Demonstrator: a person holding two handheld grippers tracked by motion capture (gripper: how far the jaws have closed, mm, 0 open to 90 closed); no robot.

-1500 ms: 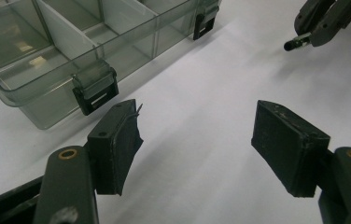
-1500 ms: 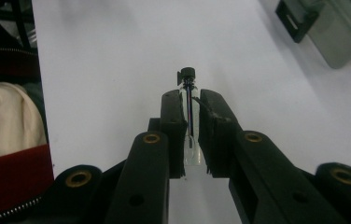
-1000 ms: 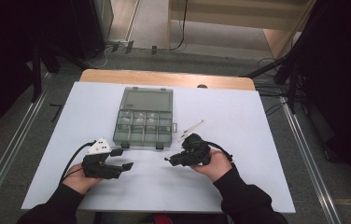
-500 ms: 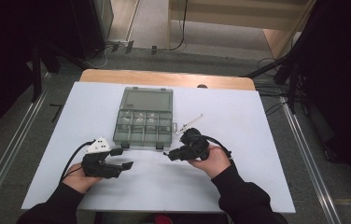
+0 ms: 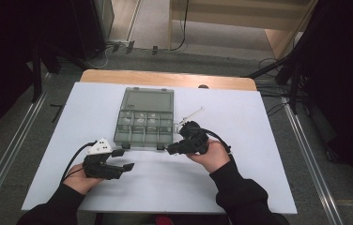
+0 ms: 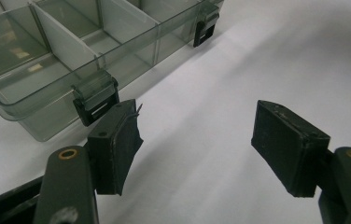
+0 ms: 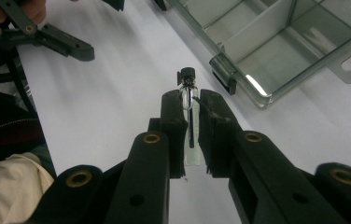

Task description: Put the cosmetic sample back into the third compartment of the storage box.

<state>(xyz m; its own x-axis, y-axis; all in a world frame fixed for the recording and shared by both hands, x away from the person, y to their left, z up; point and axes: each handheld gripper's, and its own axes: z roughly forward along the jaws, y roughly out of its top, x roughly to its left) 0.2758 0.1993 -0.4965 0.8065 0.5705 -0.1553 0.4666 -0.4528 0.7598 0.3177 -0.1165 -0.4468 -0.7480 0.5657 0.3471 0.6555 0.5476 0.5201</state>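
Right gripper [image 7: 191, 105] has its jaws clamped on a small glass vial [image 7: 190, 116], black cap pointing forward out of the pads and the clear body lying along the gap between them. Compared with a second ago, this gripper has come off the table beside the box [image 5: 144, 123] and drifted toward the box's near right corner; in the high view it [image 5: 171, 149] now sits just off that corner, lifted above the white sheet, where earlier it lay lower and a little nearer the person. The grip itself looks unchanged: same narrow gap, the vial held throughout. A thin clear dropper [image 5: 192, 113] lies on the sheet beyond this gripper, near the box's right side, untouched.

Left gripper [image 5: 124, 159] has not moved. Its jaws stand wide apart with nothing between them, and in the left gripper view one pad [image 6: 117, 140] sits just short of the box's near latch [image 6: 96, 99], close to it but not clearly touching.

Read together, the pick-up seems finished and the carry has begun. The box stands open, lid folded back, its compartments ahead and to the right of the vial's cap. The likely next step is to bring the vial over a compartment and lower it in, while the left gripper waits by the latch, perhaps to steady the box.
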